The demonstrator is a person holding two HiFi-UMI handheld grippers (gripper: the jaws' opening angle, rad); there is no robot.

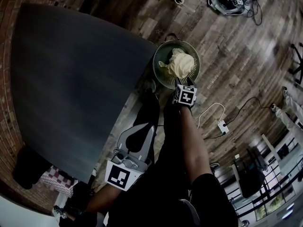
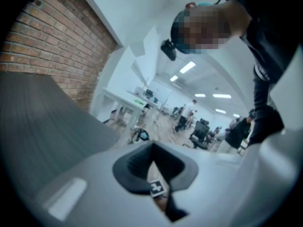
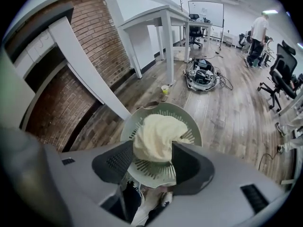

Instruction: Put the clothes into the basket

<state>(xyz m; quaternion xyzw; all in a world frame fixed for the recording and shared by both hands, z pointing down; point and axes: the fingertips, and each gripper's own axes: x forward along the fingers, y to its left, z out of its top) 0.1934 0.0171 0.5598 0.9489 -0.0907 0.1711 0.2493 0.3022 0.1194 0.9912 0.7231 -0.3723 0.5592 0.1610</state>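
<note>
Cream cloth [image 3: 156, 136] sits in the green basket [image 3: 189, 122], on the floor at 3 o'clock of the table [image 1: 71, 89]. It's at 12 o'clock of our right gripper [image 3: 152, 145], framed by spread jaws, released. It's a crumpled heap with no clear long axis and a flap toward 3 o'clock. Left gripper [image 2: 152, 148] is clenched, empty.

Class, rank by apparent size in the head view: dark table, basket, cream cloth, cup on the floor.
1. table, largest
2. basket
3. cloth, within the basket's rim
4. cup, smallest, though it sits farther from the camera
</note>
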